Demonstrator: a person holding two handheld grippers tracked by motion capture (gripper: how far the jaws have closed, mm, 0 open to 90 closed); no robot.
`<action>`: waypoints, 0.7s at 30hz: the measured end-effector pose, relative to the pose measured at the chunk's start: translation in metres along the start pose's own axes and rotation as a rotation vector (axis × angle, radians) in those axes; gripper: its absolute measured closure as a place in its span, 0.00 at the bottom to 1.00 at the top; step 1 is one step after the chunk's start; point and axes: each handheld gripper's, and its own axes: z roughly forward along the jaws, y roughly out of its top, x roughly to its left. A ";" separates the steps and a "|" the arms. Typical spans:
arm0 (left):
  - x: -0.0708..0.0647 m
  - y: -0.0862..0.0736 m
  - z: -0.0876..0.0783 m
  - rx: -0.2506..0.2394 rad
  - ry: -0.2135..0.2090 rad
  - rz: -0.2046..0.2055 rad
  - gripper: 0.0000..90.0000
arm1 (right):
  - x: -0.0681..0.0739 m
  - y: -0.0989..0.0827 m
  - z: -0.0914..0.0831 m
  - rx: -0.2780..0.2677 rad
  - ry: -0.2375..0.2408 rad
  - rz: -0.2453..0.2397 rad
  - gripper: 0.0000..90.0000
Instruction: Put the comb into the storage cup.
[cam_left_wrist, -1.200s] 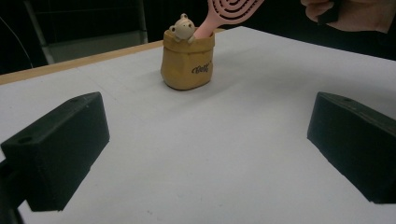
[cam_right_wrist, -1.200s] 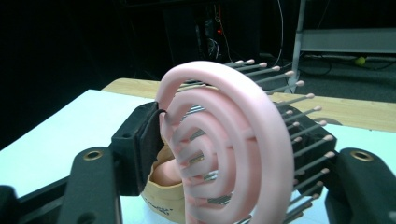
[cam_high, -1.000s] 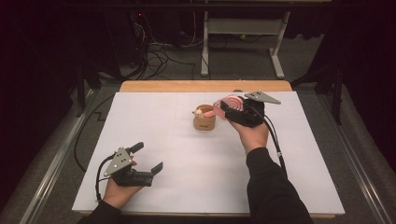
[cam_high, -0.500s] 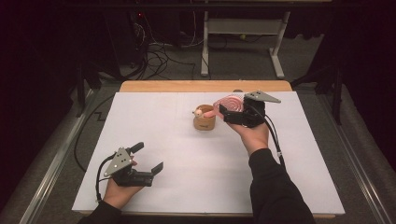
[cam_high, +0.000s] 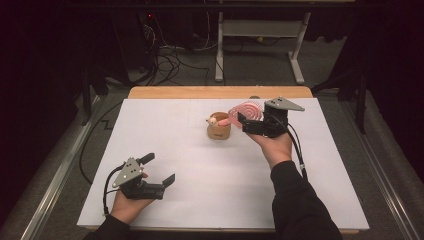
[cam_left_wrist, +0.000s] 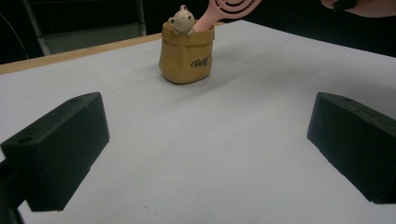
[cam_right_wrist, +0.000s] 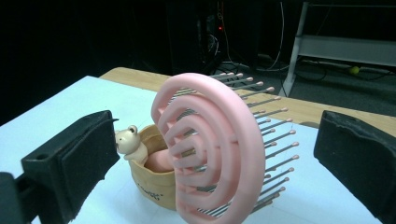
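pink ringed, wire-bristled hairbrush (cam_right_wrist: 210, 149) in tan sack-shaped pot (cam_right_wrist: 154, 184) (bear-trimmed), between wide-open right tool (cam_right_wrist: 224, 158)

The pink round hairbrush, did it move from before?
No. The pink round plastic hairbrush still leans out of the tan bear-faced cup in the same spot on the white table.

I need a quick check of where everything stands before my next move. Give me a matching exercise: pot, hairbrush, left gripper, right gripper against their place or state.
Things:
1. pot
2. hairbrush
3. left gripper
4. right gripper

States:
A. low over the near left of the sheet, jaws open on nothing
B. handle down in the pot, round head leaning out
C. upright at mid-table, a small bear on its rim
D. jaws just opened, either side of the brush head, pads apart from it

Pairs: 1-C, 2-B, 3-A, 4-D
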 end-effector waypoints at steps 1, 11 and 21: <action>0.000 0.000 0.000 0.001 0.000 0.002 0.00 | 0.000 0.000 -0.001 -0.001 0.001 -0.004 0.00; 0.000 -0.001 0.001 0.006 -0.002 0.000 0.00 | 0.003 -0.008 -0.011 -0.006 0.010 -0.025 0.00; 0.001 -0.001 0.000 0.001 -0.012 -0.024 0.00 | 0.005 -0.025 -0.018 0.017 0.009 -0.044 0.00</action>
